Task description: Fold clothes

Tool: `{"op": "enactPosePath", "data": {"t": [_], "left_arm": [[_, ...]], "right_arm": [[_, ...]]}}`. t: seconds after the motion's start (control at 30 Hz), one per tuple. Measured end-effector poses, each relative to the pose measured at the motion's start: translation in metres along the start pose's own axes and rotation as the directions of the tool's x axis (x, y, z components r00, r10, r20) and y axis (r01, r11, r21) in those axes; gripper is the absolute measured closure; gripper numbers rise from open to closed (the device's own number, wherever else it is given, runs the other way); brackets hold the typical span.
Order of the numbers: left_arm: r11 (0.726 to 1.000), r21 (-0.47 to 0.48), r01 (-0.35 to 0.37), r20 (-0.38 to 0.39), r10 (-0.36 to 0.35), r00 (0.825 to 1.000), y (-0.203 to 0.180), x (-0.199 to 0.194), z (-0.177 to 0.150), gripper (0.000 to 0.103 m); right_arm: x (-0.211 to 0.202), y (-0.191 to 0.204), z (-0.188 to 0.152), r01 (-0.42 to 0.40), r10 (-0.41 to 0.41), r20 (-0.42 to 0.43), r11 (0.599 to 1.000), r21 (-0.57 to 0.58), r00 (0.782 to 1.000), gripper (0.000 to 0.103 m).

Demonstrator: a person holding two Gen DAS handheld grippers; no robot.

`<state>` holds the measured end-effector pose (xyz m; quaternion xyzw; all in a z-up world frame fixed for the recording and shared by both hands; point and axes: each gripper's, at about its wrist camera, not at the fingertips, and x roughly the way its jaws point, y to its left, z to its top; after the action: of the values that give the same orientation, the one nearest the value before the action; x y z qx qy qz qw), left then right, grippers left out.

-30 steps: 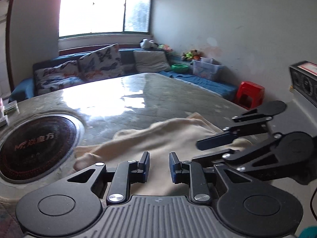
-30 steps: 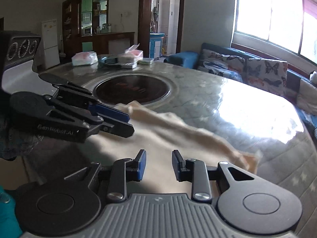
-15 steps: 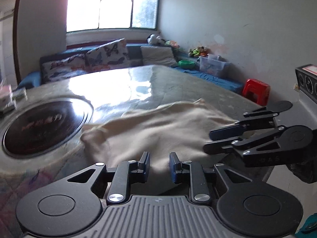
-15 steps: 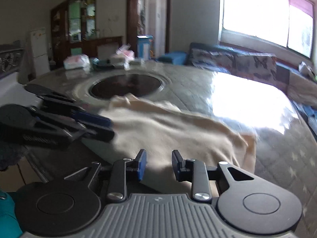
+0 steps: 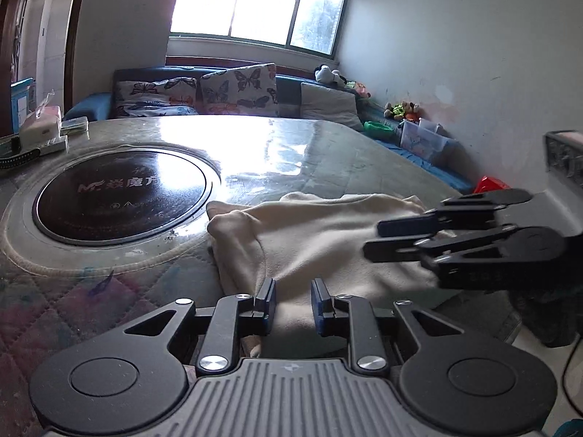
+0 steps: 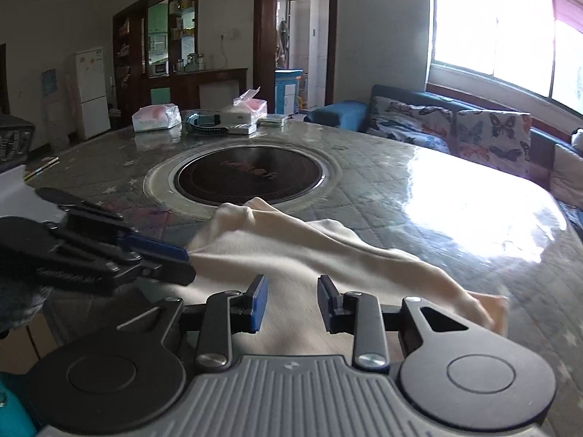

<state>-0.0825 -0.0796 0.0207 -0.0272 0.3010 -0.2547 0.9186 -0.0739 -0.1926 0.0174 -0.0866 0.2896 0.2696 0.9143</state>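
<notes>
A cream garment (image 5: 320,233) lies rumpled at the near edge of the round table, and it also shows in the right wrist view (image 6: 313,255). My left gripper (image 5: 292,300) is open, low over the garment's near hem, nothing between its pads. My right gripper (image 6: 291,304) is open too, just above the cloth. In the left wrist view the right gripper (image 5: 371,238) hovers over the garment's right side. In the right wrist view the left gripper (image 6: 189,266) has its tips at the garment's left edge.
A dark round hotplate (image 5: 122,191) is set into the quilted table (image 6: 437,189) just beyond the garment. Tissue packs and boxes (image 6: 204,120) stand at the table's far side. A sofa with butterfly cushions (image 5: 233,91) lines the wall under the window.
The garment has been dragged toward the near table edge and bunched. Both grippers have pulled back and lowered over it. Both stay open.
</notes>
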Motion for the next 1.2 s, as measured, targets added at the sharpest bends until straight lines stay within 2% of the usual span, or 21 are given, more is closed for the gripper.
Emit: {"op": "enactPosePath", "data": {"t": [0.17,0.27,0.37,0.43,0.5,0.57,0.7,0.73,0.77,0.87,1.03,1.2], "left_arm": [[0.997,-0.063,-0.053,0.006,0.053,0.999,0.020,-0.009,0.007,0.078],[0.989,-0.114,-0.098,0.003,0.099,0.995,0.037,-0.013,0.011,0.071],[0.975,-0.188,-0.118,-0.010,0.119,0.993,0.052,-0.015,0.014,0.064],[0.965,-0.231,-0.127,-0.018,0.126,0.992,0.059,-0.015,0.015,0.060],[0.958,-0.260,-0.122,-0.027,0.119,0.993,0.062,-0.016,0.016,0.054],[0.951,-0.289,-0.107,-0.037,0.100,0.994,0.064,-0.016,0.017,0.051],[0.937,-0.342,-0.074,-0.061,0.057,0.997,0.063,-0.011,0.017,0.044],[0.932,-0.357,-0.065,-0.069,0.043,0.997,0.063,-0.008,0.017,0.044],[0.926,-0.372,-0.058,-0.077,0.031,0.997,0.063,-0.006,0.018,0.044],[0.904,-0.427,-0.040,-0.095,-0.001,0.995,0.064,0.002,0.020,0.043],[0.845,-0.535,-0.012,-0.115,-0.058,0.992,0.065,0.016,0.028,0.039],[0.780,-0.625,0.005,-0.124,-0.106,0.987,0.066,0.030,0.035,0.040]], "right_arm": [[0.014,0.002,0.000,-0.007,0.007,-0.043,1.000,-0.015,0.999,0.073],[0.003,0.013,0.007,-0.020,0.018,-0.026,0.997,-0.072,0.999,0.070],[-0.003,0.032,0.013,-0.074,0.071,-0.025,0.987,-0.143,0.997,0.064],[-0.003,0.048,0.015,-0.124,0.119,-0.036,0.973,-0.196,0.992,0.064],[0.001,0.065,0.016,-0.181,0.173,-0.051,0.952,-0.246,0.984,0.063],[0.007,0.080,0.014,-0.205,0.192,-0.074,0.934,-0.293,0.979,0.063],[0.022,0.100,0.008,-0.177,0.151,-0.097,0.910,-0.376,0.984,0.064],[0.025,0.103,0.007,-0.165,0.138,-0.095,0.906,-0.389,0.986,0.065],[0.026,0.103,0.007,-0.156,0.130,-0.093,0.906,-0.395,0.987,0.071],[0.022,0.099,0.010,-0.154,0.134,-0.079,0.918,-0.366,0.988,0.085],[0.007,0.081,0.021,-0.164,0.165,-0.018,0.952,-0.258,0.986,0.088],[-0.006,0.068,0.026,-0.167,0.176,0.034,0.969,-0.184,0.984,0.089]]}}
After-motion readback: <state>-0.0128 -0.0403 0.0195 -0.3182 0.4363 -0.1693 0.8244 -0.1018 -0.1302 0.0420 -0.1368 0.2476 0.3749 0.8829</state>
